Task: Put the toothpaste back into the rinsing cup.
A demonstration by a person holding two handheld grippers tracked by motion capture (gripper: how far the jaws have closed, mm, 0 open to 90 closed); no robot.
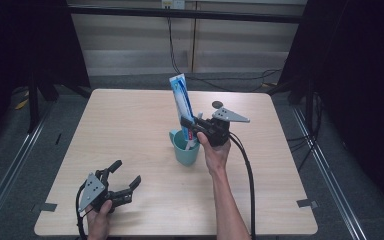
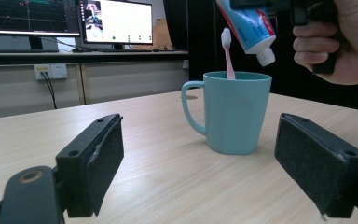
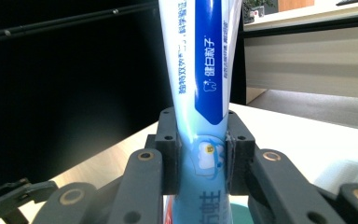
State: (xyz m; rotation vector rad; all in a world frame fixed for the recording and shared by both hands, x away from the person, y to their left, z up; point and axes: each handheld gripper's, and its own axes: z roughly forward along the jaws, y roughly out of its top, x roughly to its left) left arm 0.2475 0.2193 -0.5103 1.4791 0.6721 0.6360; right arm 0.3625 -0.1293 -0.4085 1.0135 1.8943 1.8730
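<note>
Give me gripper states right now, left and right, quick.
Left gripper: jaws open, nothing between them, low over the table.
Right gripper: jaws shut on the toothpaste tube, cap down above the teal mug.

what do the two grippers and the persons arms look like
Both grippers are black with two flat-padded jaws. The left gripper and the right gripper each carry a grey three-cornered plate with small holes on top. A black cable trails from the right one. The jaw links show brass-coloured pivot rings. The forearms are bare, with no sleeves in sight.
</note>
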